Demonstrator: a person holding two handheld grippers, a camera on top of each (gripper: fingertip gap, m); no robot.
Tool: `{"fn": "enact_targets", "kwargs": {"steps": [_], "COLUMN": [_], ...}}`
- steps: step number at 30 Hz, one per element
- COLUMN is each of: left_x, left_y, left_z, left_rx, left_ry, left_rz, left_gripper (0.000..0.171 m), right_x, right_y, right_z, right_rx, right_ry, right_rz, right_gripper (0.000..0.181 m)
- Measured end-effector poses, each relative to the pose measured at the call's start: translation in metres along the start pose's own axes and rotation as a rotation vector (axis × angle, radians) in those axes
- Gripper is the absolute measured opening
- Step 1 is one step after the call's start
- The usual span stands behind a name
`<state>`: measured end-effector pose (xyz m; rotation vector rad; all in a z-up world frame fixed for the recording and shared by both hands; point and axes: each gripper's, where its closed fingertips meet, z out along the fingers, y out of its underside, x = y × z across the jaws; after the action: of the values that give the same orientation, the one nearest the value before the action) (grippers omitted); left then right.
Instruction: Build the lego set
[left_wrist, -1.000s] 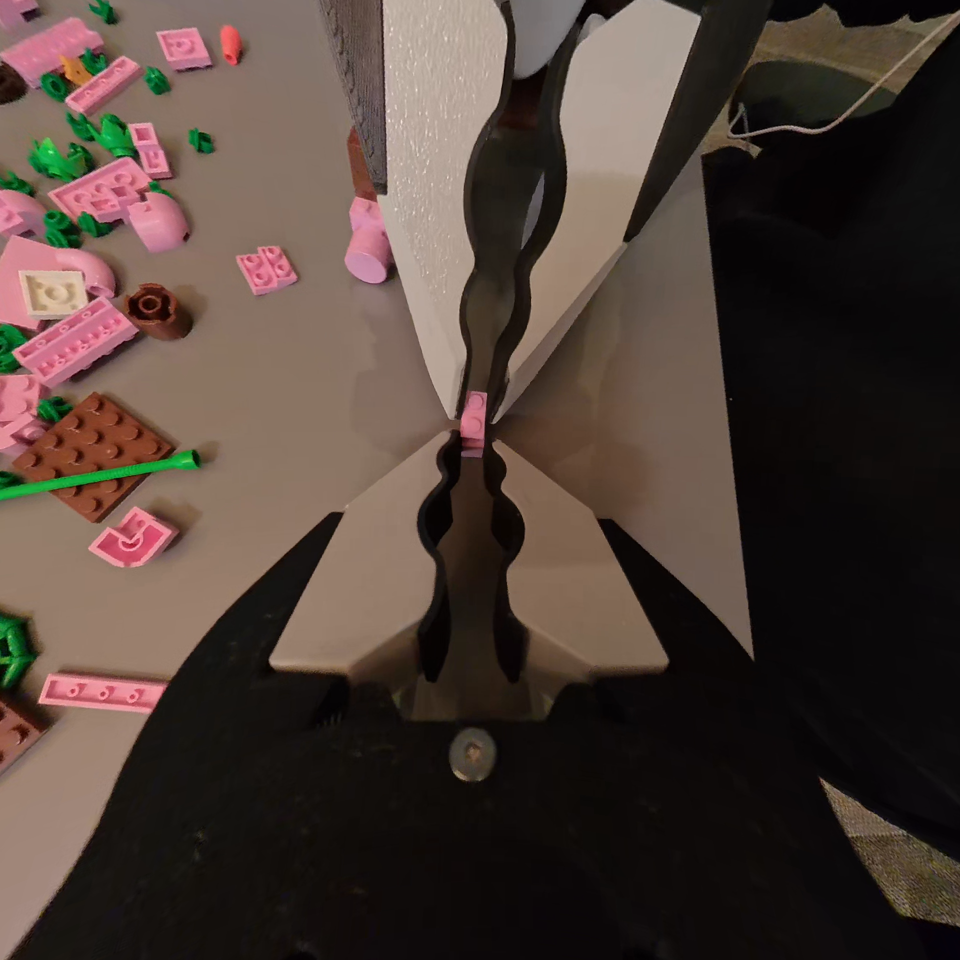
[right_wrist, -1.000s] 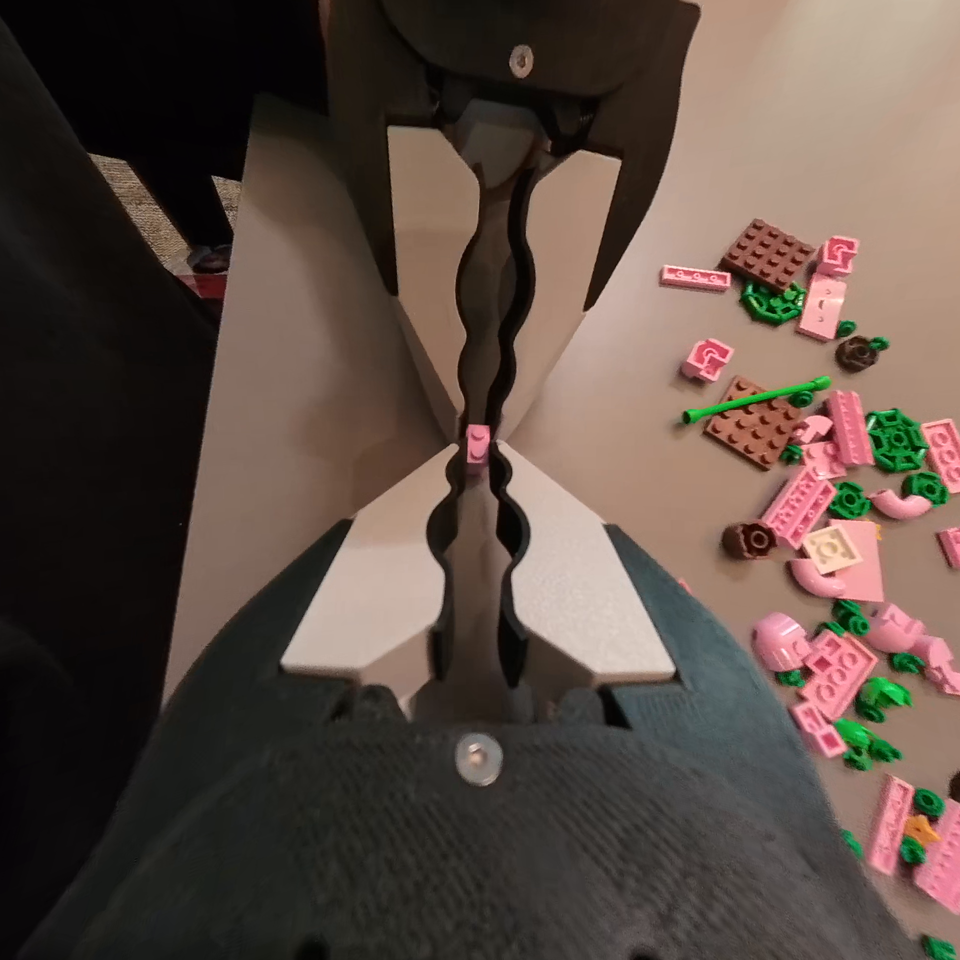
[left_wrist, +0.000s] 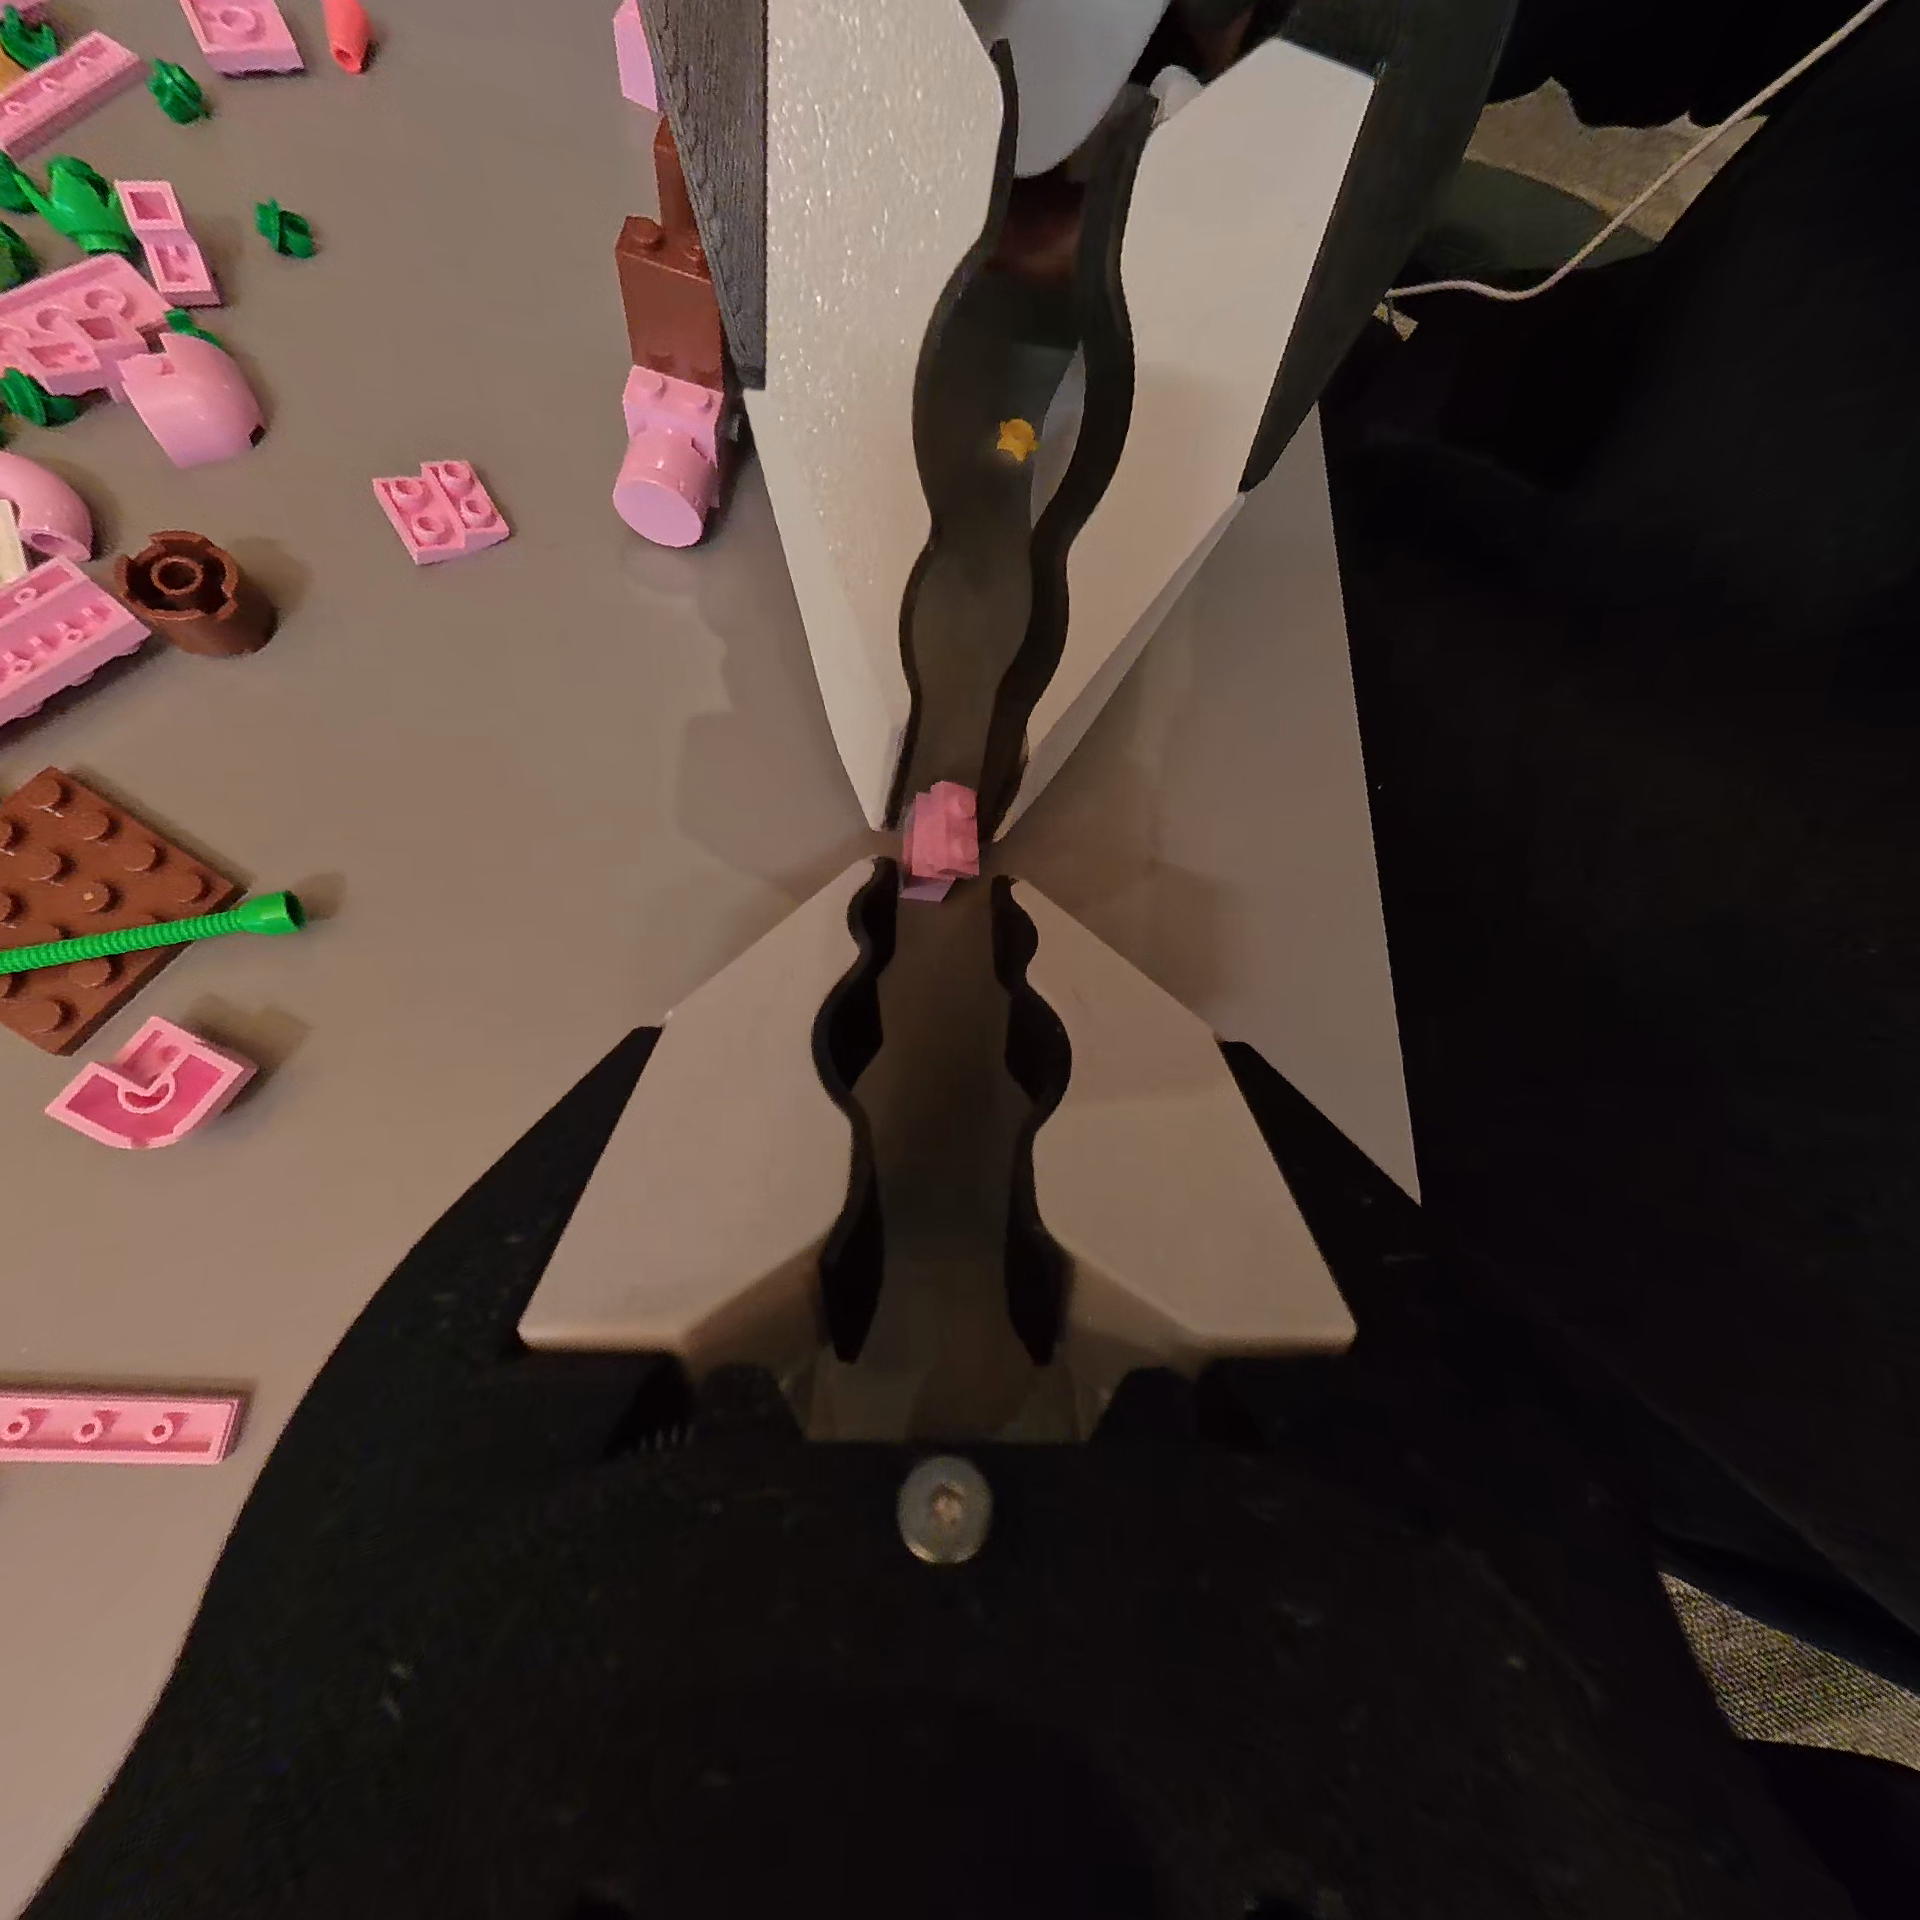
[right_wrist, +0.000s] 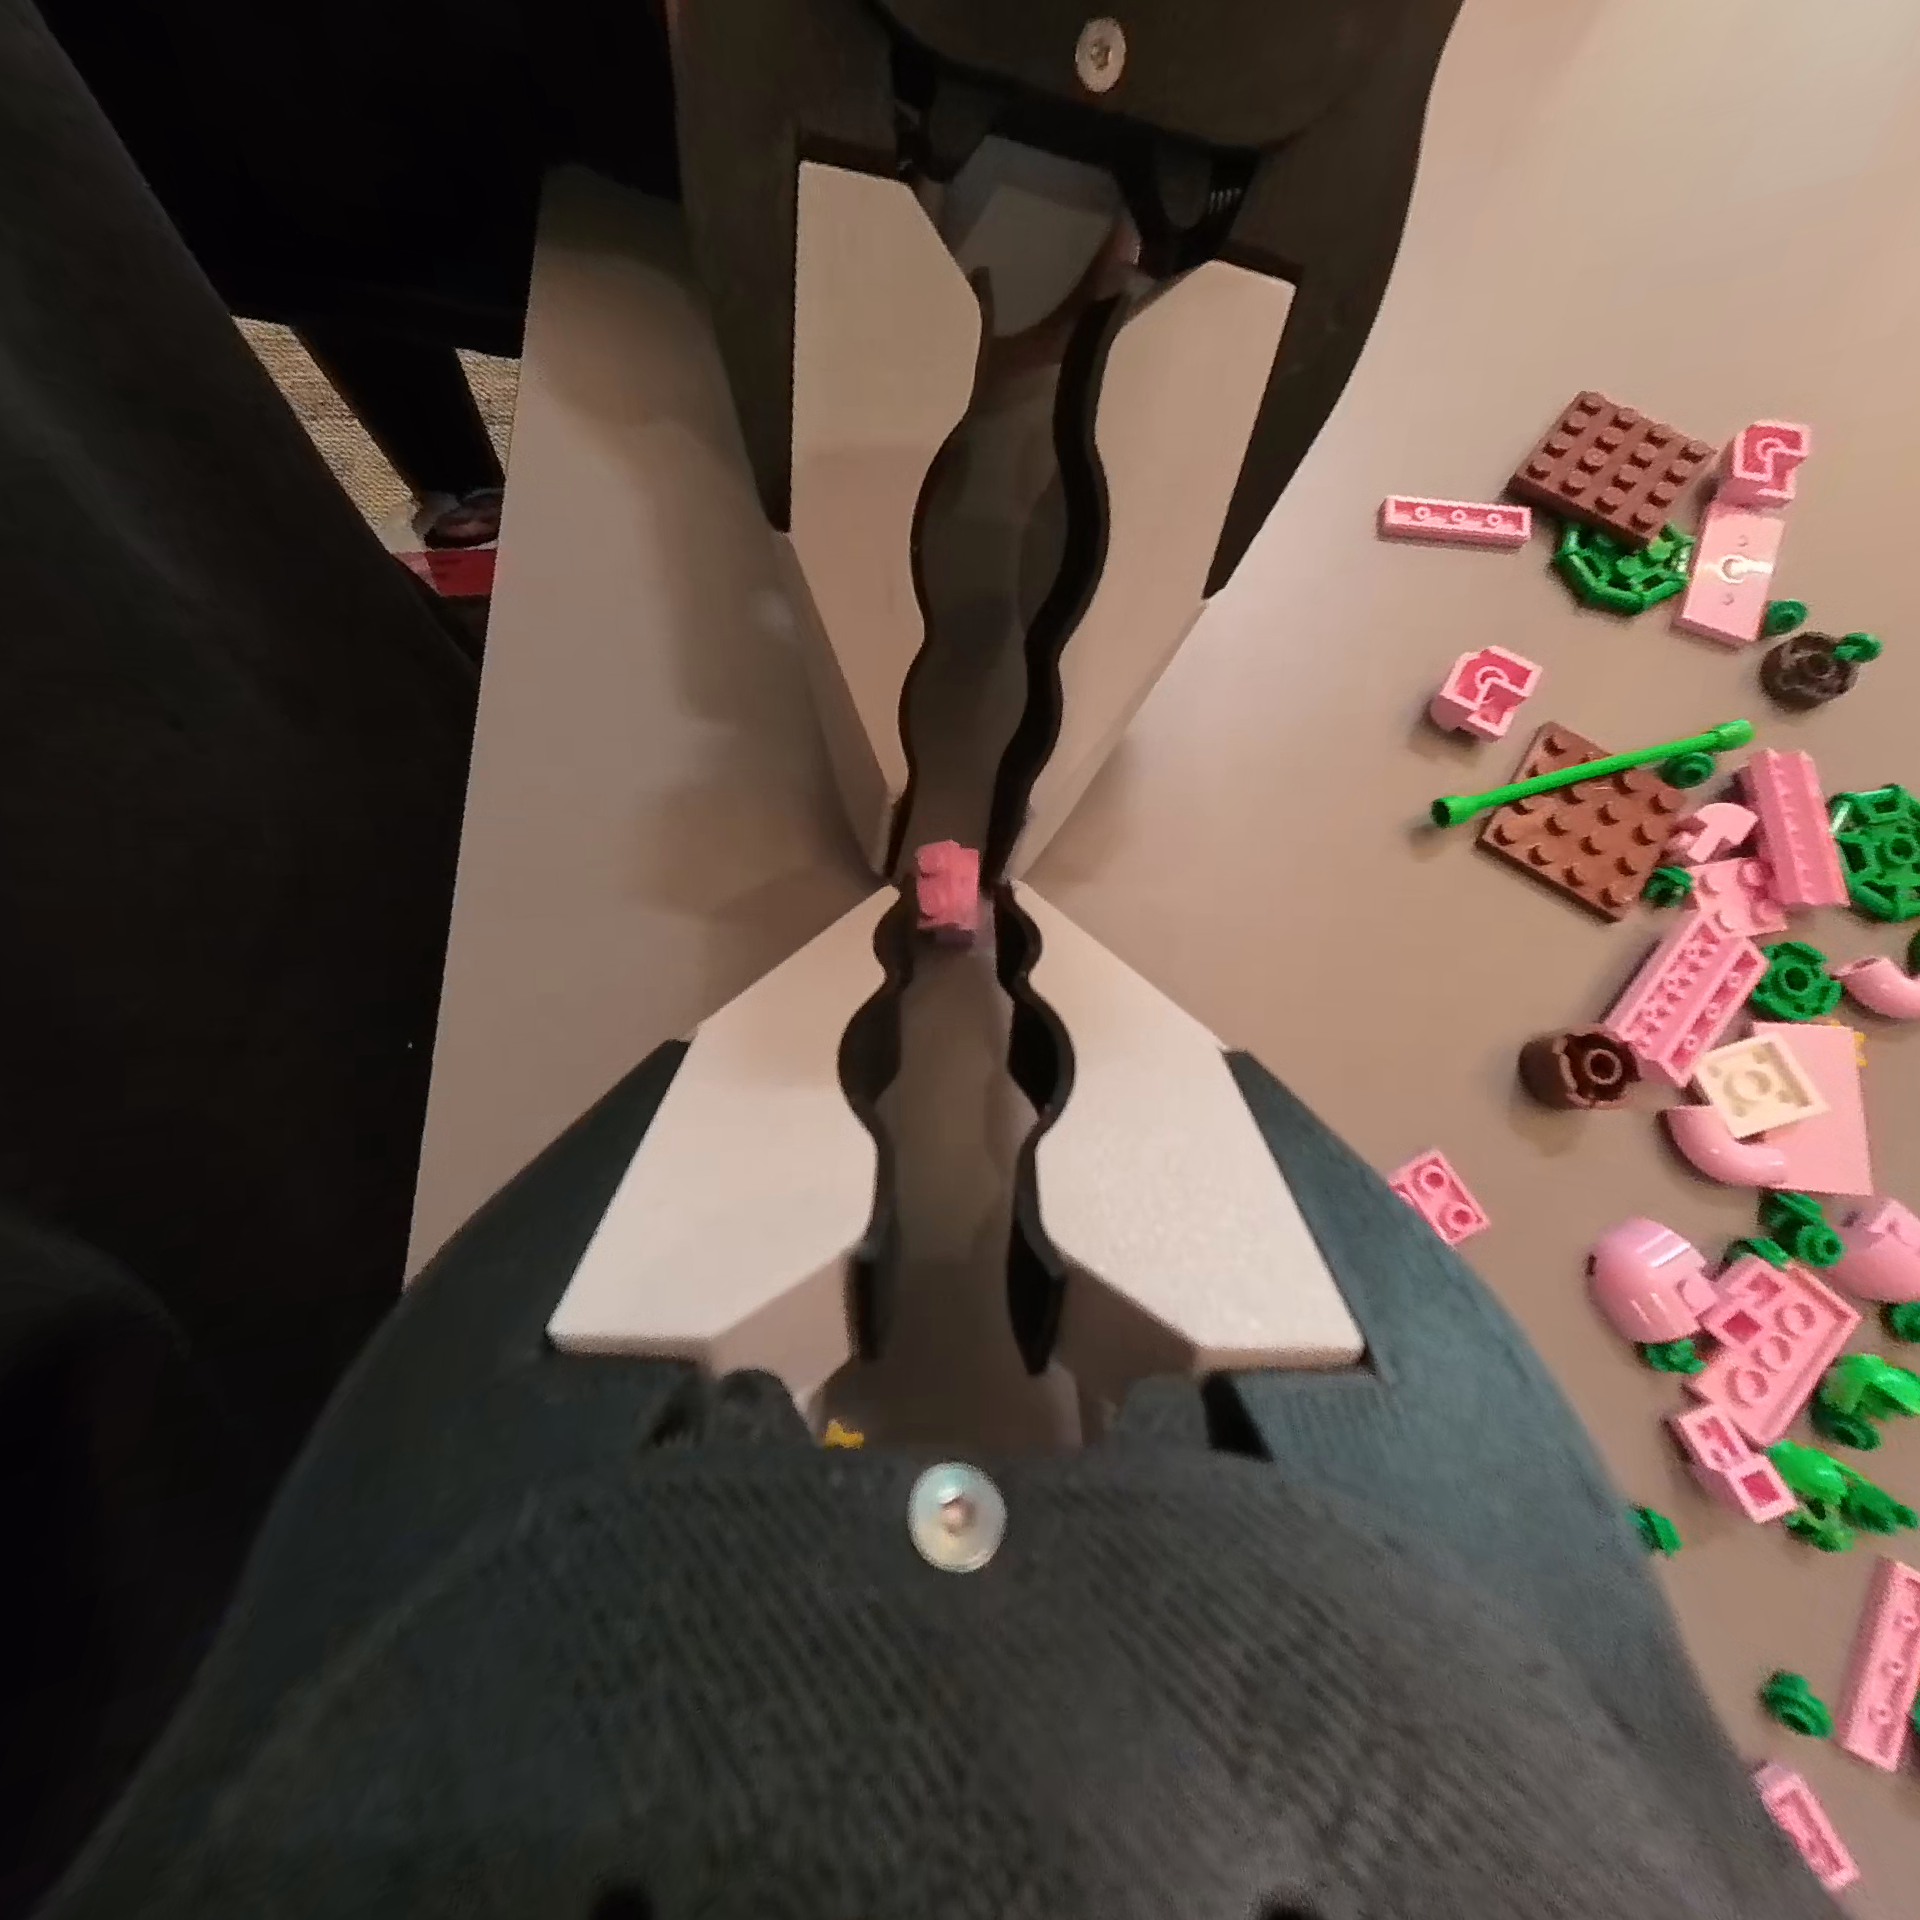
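Note:
A small pink brick (left_wrist: 940, 836) with a lilac piece under it hangs tilted above the grey table (left_wrist: 520, 779), where the two grippers meet tip to tip. My right gripper (left_wrist: 948, 821) comes in from the top of the left wrist view, and the brick sits mostly between its fingertips. My left gripper (left_wrist: 943, 878) has its jaws a little apart, its tips just reaching the brick's lower edge. In the right wrist view the brick (right_wrist: 948, 894) is blurred, between my right gripper (right_wrist: 945, 909) and my left gripper (right_wrist: 948, 868).
Loose pink, green and brown pieces lie to the left: a brown plate (left_wrist: 94, 904), a green rod (left_wrist: 156, 935), a brown round brick (left_wrist: 192, 603) and a brown-and-pink stack (left_wrist: 675, 343). A tiny yellow piece (left_wrist: 1016, 438) lies under the right gripper. The table edge (left_wrist: 1392, 1039) runs close on the right. Less than 4 cm separates the two grippers' tips.
Both pairs of jaws have widened a little. The pink brick has tilted and now shows a broader side. The grippers remain tip to tip.

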<state>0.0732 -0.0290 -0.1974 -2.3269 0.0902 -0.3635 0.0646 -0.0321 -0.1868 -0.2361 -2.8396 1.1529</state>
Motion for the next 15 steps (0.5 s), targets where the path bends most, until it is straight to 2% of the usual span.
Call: {"fn": "enact_targets", "kwargs": {"steps": [15], "left_x": [-0.0007], "left_y": [0.0001], "left_z": [0.0000], "left_rx": [0.000], "left_ry": [0.002], "left_rz": [-0.007], "left_gripper": [0.016], "right_x": [0.0005], "right_y": [-0.0049], "right_z": [-0.0013], "right_rx": [0.021], "right_ry": [0.015], "right_rz": [-0.014], "right_gripper": [0.010]}}
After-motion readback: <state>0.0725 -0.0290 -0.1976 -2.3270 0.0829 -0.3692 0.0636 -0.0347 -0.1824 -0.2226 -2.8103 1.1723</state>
